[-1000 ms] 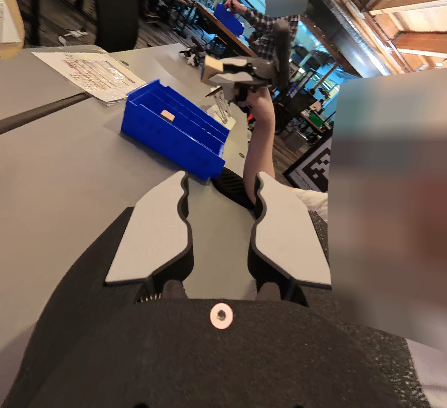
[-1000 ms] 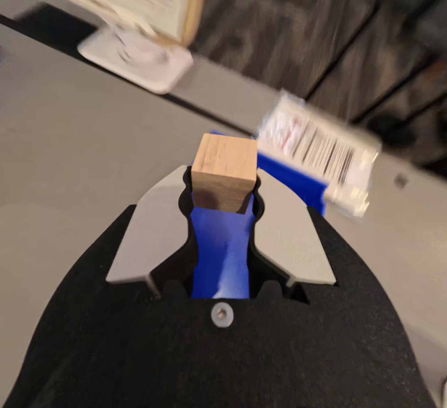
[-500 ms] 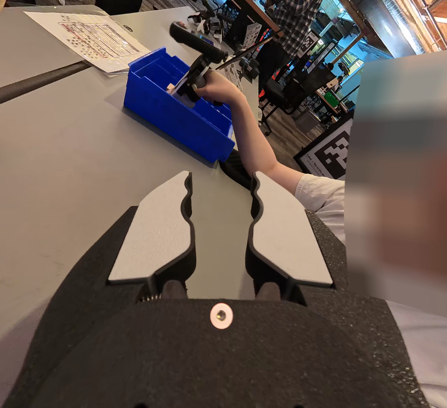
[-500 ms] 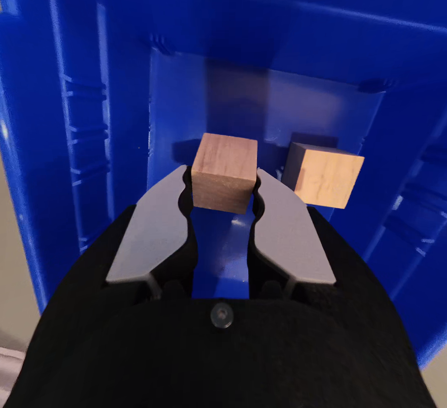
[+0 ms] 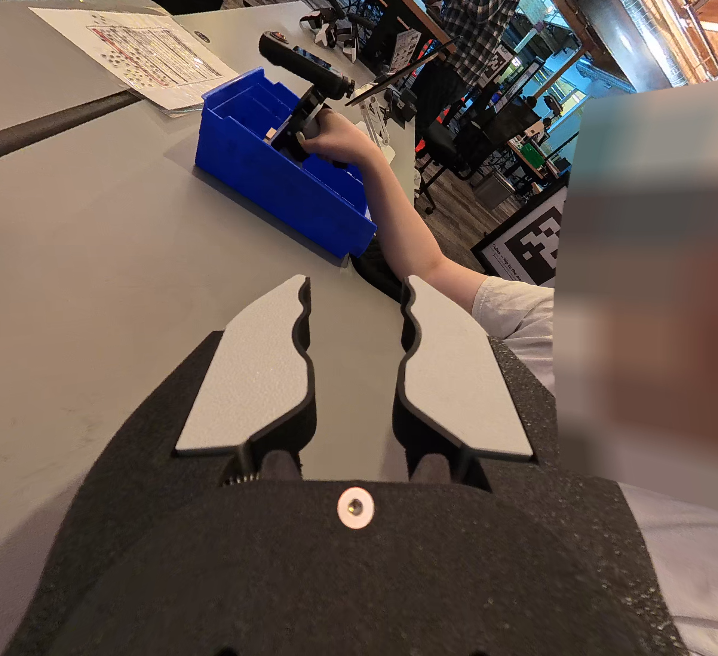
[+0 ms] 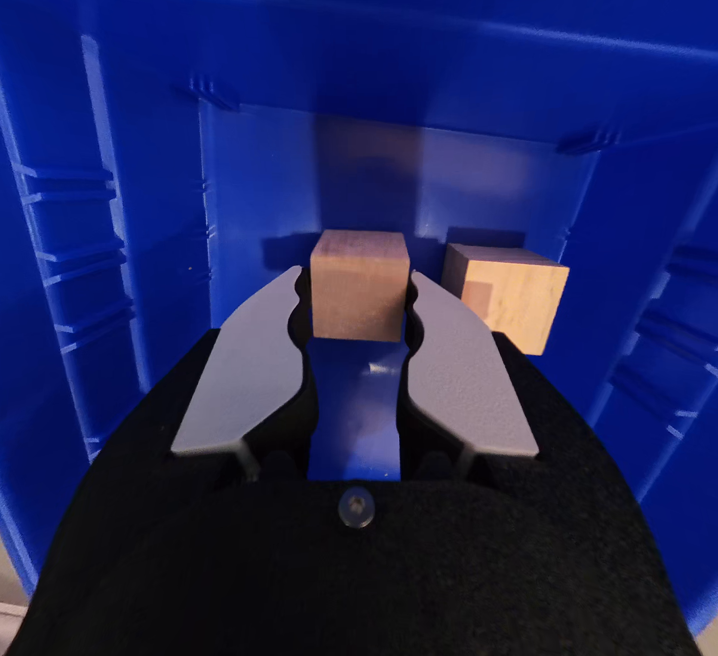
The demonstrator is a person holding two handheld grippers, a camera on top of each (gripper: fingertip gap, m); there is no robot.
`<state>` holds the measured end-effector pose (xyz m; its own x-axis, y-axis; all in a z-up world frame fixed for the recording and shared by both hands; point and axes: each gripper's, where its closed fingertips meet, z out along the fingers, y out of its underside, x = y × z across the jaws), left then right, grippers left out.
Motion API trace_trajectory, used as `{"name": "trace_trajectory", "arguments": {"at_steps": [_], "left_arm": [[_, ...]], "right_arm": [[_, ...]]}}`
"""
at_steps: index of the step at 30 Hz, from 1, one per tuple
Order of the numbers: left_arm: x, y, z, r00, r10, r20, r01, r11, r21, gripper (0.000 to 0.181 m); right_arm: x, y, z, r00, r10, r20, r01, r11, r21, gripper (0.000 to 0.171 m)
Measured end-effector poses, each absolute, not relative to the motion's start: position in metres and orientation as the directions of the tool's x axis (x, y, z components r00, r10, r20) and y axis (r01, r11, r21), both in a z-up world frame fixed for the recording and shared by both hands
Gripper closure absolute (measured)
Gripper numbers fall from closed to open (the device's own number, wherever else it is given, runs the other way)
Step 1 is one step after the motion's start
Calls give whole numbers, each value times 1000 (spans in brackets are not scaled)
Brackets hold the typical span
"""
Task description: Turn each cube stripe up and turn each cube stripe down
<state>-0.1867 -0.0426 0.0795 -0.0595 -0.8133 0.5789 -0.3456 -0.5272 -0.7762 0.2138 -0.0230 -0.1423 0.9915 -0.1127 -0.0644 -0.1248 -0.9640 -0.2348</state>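
My right gripper [image 6: 356,280] is shut on a plain wooden cube [image 6: 359,295] and holds it low inside the blue bin [image 6: 116,171], near its floor. A second, lighter wooden cube [image 6: 513,307] sits just right of it in the bin. No stripe shows on either cube. In the left wrist view the right gripper [image 5: 295,132] reaches into the blue bin [image 5: 279,186], held by a hand, and a bit of cube [image 5: 270,133] shows beside it. My left gripper [image 5: 355,283] is open and empty above the grey table [image 5: 97,268], well short of the bin.
A printed sheet [image 5: 143,54] lies on the table beyond the bin. A black mat [image 5: 377,272] lies at the bin's near corner. A framed black-and-white marker board [image 5: 532,245] stands off the table's right edge. A person in a plaid shirt [image 5: 478,4] stands far behind.
My right gripper has swung down from above the table into the blue bin with the cube and lowered it beside the second cube. My left gripper has stayed open and tilted slightly.
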Motion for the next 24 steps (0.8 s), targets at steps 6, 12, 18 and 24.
{"name": "trace_trajectory", "arguments": {"at_steps": [6,12,18,24], "left_arm": [[-189,-47,84,-77,-810,581,-348,-524,-777,139],[-254,-9,109,150,-895,420,-248,-446,-860,140],[-424,60,-14,845,-532,-50,-498,-749,-437,146],[-462,98,-58,968,-249,-24,-244,-915,-322,138]], "right_arm": [[212,-16,-112,996,-87,-29,-92,-938,-334,120],[202,-17,-36,999,-41,34,-15,-826,-563,118],[190,-22,-23,1000,10,29,25,-810,-586,119],[186,-22,-40,998,39,49,58,-852,-521,117]]}}
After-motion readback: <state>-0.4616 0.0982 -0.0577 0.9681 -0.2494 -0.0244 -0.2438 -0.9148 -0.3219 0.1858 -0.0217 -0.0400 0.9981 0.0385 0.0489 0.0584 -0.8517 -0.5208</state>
